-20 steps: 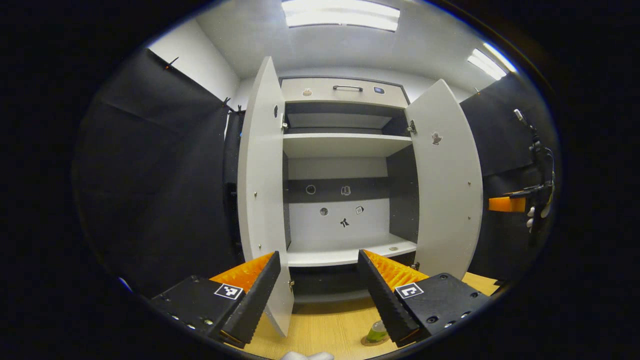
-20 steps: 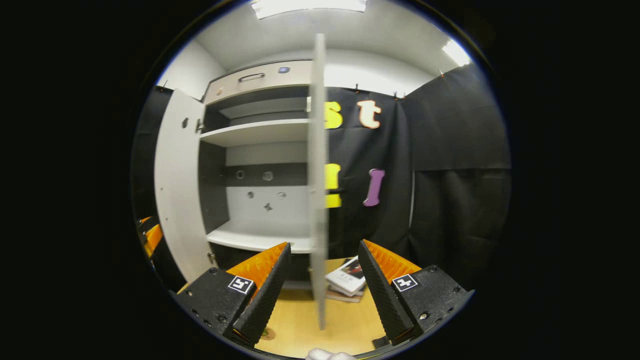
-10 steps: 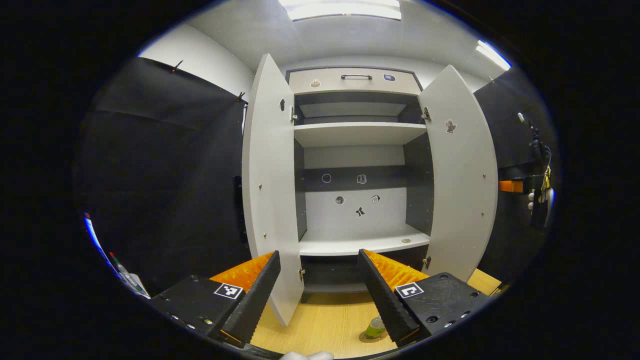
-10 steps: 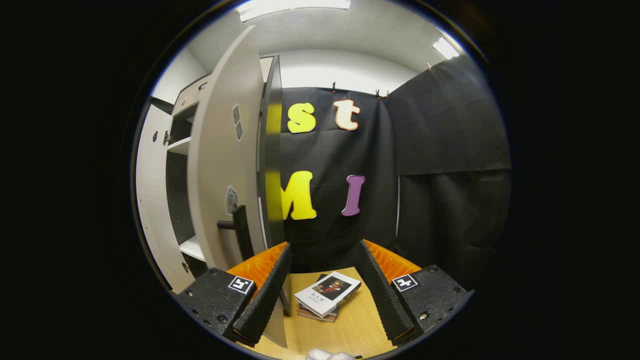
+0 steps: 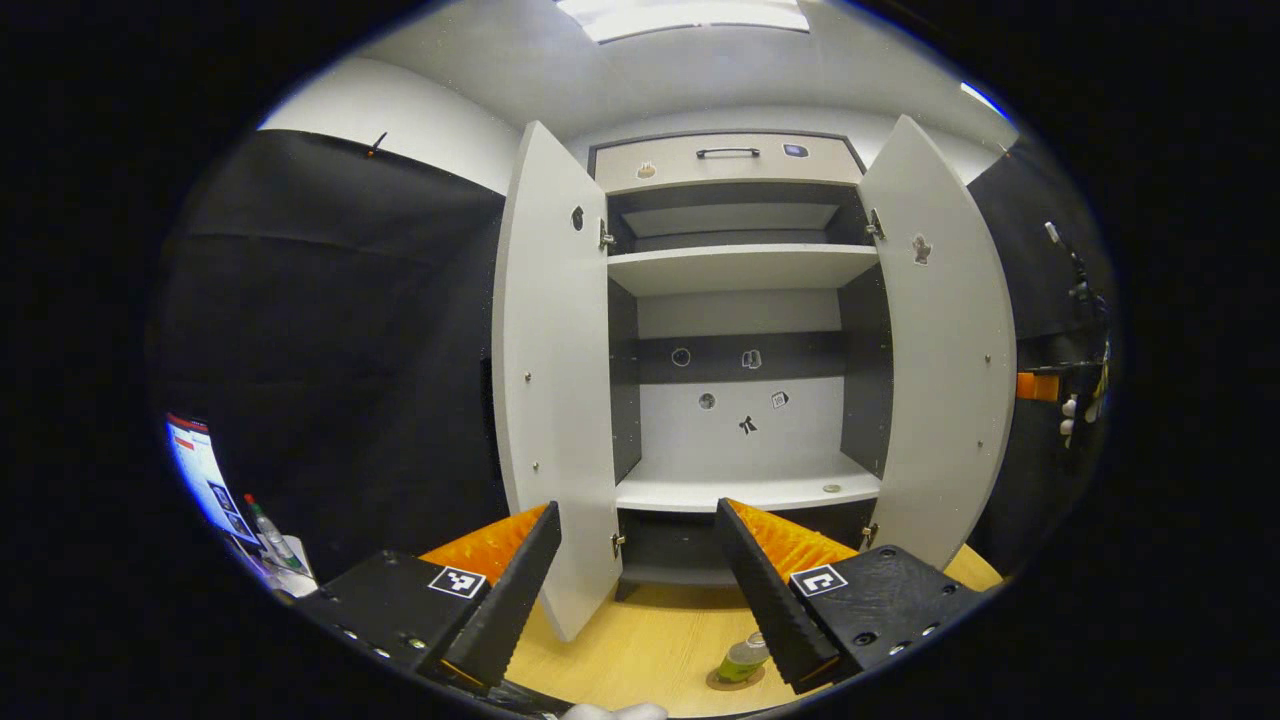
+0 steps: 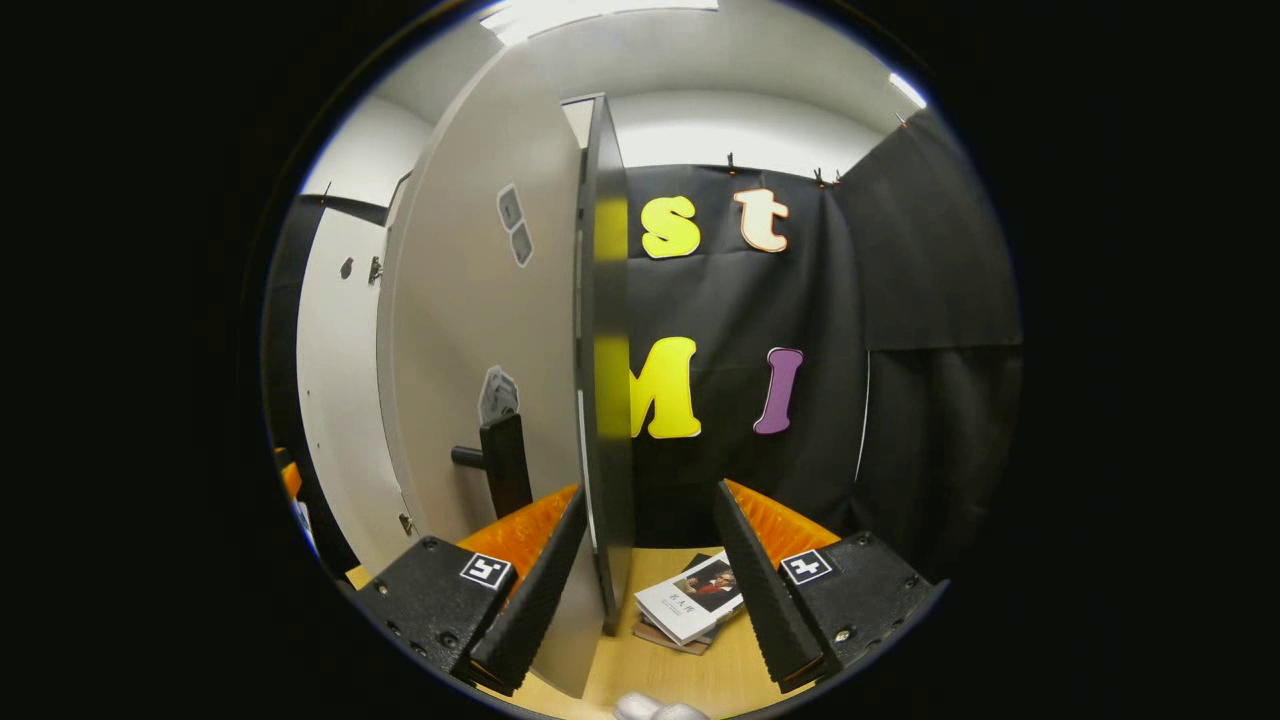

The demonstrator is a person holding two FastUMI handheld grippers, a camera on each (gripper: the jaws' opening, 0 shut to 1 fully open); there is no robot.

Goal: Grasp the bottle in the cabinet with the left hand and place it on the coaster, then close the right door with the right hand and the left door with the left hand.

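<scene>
In the left gripper view the grey cabinet (image 5: pixel 740 270) stands with both doors swung out, the left door (image 5: pixel 555 400) and the right door (image 5: pixel 945 350). Its shelves are bare. A small green bottle (image 5: pixel 742 657) stands upright on a round coaster (image 5: pixel 722 683) on the wooden table, just beside my left gripper's right finger. My left gripper (image 5: pixel 635 590) is open and holds nothing. My right gripper (image 6: pixel 645 590) is open too. It faces the right door's outer face (image 6: pixel 480 350) with its black handle (image 6: pixel 500 465), close to the cabinet's dark side panel (image 6: pixel 603 400).
A short stack of books (image 6: pixel 695 600) lies on the wooden table (image 6: pixel 720 670) to the right of the cabinet. The other gripper and a gloved hand (image 5: pixel 1068 410) show beyond the right door. A screen and a small bottle (image 5: pixel 270 525) sit at the far left.
My right gripper has swung from facing the right door's edge round to its outer face by the handle. The left gripper has drawn back and turned a little left; both doors stay open.
</scene>
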